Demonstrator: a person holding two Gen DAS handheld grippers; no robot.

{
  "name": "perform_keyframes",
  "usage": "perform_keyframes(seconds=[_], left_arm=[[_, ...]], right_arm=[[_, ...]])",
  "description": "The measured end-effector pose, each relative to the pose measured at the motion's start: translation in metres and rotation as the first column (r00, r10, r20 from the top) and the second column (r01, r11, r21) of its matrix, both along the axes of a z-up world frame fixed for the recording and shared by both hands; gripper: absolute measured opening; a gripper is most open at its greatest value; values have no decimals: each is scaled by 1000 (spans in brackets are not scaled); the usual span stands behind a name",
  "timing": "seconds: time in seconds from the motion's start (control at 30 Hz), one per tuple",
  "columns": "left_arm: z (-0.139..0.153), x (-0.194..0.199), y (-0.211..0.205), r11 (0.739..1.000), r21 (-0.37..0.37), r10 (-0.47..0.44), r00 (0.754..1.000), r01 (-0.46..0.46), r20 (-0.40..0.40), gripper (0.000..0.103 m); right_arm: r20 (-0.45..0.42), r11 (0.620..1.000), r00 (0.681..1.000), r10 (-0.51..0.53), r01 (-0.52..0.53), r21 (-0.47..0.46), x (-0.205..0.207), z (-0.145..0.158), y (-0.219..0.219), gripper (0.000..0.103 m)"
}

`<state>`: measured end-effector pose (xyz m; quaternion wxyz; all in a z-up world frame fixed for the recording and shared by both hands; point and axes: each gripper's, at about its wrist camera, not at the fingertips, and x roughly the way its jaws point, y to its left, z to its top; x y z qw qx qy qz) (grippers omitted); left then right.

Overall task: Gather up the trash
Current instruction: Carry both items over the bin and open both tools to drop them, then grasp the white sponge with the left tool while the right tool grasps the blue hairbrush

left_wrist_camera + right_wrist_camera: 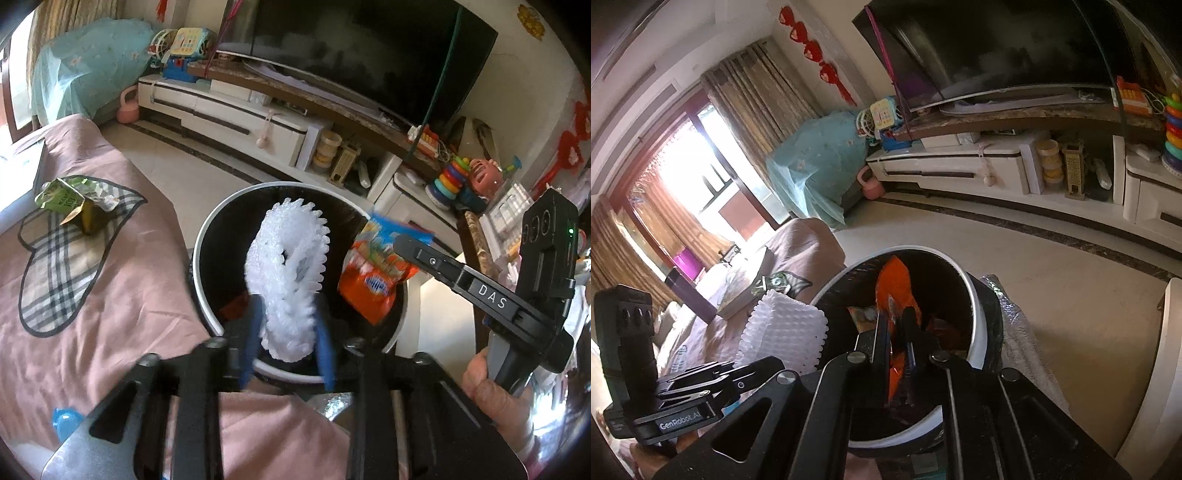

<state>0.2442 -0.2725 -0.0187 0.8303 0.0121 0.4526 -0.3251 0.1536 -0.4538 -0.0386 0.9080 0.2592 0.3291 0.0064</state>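
Observation:
A round bin with a white rim and dark inside stands beside the pink-covered surface; it also shows in the right wrist view. My left gripper is shut on a white foam net and holds it over the bin's mouth; the net also shows in the right wrist view. My right gripper is shut on an orange snack bag, held over the bin; the bag also shows in the left wrist view. A crumpled green carton lies on the pink cover.
A pink cloth with a plaid patch covers the surface at left. A white TV cabinet with a big TV and toys stands behind. A blue object lies at the lower left. Tiled floor lies beyond the bin.

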Motion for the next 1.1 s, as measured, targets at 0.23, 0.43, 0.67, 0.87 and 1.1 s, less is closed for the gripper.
perform_keyframes(seconds=[0.23, 0.43, 0.67, 0.87, 1.1], left_arm=[[-4, -3, 18, 999, 1, 44, 999, -44, -5, 66], [0, -24, 48, 997, -29, 72, 997, -72, 4, 68], [2, -51, 83, 994, -59, 93, 996, -93, -3, 68], [1, -73, 112, 990, -80, 117, 993, -117, -12, 68], [-10, -91, 148, 985, -71, 154, 988, -154, -13, 68]], right_arm=[[11, 999, 1000, -24, 24, 25, -2, -3, -5, 73], [30, 999, 999, -26, 25, 45, -14, 2, 3, 89], [51, 997, 999, 8, -12, 73, -26, 8, 27, 95], [68, 995, 997, 33, -40, 96, -38, 7, 54, 98], [101, 995, 994, 47, -56, 88, -54, 7, 82, 99]])
